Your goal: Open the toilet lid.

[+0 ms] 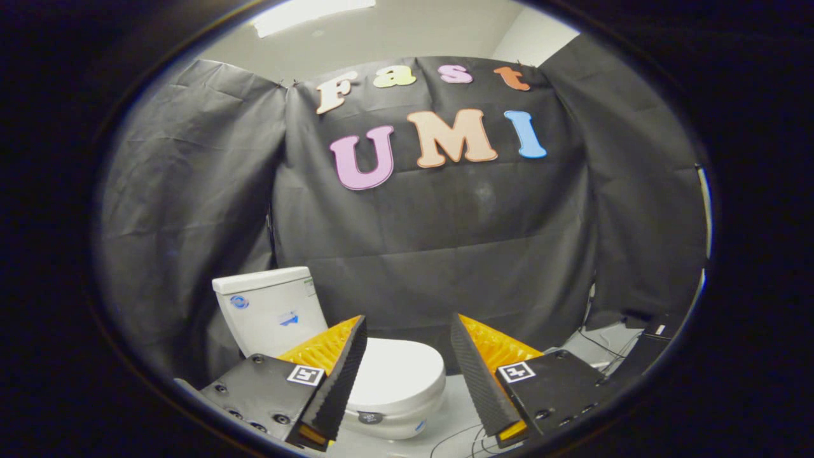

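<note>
Lower left of frame: white toilet (356, 356), tank (270, 312) against black booth cloth (445, 242), lid (397, 375) down flat on bowl, task not yet begun. Tongs (407, 375) spread wide, holding nothing; lid seen in gap between fingers (340, 375), left finger overlapping lid's near side. Wide spread likely meant to straddle lid's front edge for grip. Aim set above lid; lower approach probably needed to catch rim. Cables (598, 346) on floor (458, 407) at lower right, well apart from toilet.
</note>
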### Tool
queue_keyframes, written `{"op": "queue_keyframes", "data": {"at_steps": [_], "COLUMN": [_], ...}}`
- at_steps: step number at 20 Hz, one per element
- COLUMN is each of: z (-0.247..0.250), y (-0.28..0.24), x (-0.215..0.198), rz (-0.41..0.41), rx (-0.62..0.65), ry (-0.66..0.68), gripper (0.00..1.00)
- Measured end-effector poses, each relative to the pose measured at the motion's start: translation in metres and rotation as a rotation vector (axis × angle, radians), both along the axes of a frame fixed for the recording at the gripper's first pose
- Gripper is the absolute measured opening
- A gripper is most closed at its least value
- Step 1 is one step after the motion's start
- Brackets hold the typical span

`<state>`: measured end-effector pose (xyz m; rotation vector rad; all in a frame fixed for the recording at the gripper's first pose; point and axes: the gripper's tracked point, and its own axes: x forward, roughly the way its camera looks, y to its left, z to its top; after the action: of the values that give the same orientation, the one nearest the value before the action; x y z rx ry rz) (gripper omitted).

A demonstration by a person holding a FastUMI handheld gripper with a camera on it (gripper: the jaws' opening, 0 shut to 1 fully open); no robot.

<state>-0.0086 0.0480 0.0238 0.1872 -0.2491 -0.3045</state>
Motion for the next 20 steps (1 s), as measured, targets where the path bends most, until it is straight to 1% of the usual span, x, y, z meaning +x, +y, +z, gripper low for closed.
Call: {"op": "queue_keyframes", "data": {"at_steps": [5,7,9,12,13,15,17,18,20], "z": [-0.005,-0.01,-0.014,-0.015,-0.019,-0.031,-0.034,-0.036,-0.058], "y": [-0.01,-0.016,-0.025,-0.036,-0.04,-0.044,-0.047,-0.05,-0.051], "x": [-0.004,-0.003,-0.004,-0.009,-0.009,-0.002,0.001,0.006,0.019], "rz": [-0.016,-0.017,-0.021,-0.02,-0.03,-0.042,-0.05,-0.047,-0.043], "rx": [0.067,0.112,0.167,0.248,0.274,0.312,0.357,0.398,0.48], "ry": [-0.02,-0.031,-0.062,-0.154,-0.173,-0.175,-0.212,-0.227,-0.188], "gripper": [0.84,0.84,0.84,0.84,0.84,0.84,0.84,0.84,0.84]}}
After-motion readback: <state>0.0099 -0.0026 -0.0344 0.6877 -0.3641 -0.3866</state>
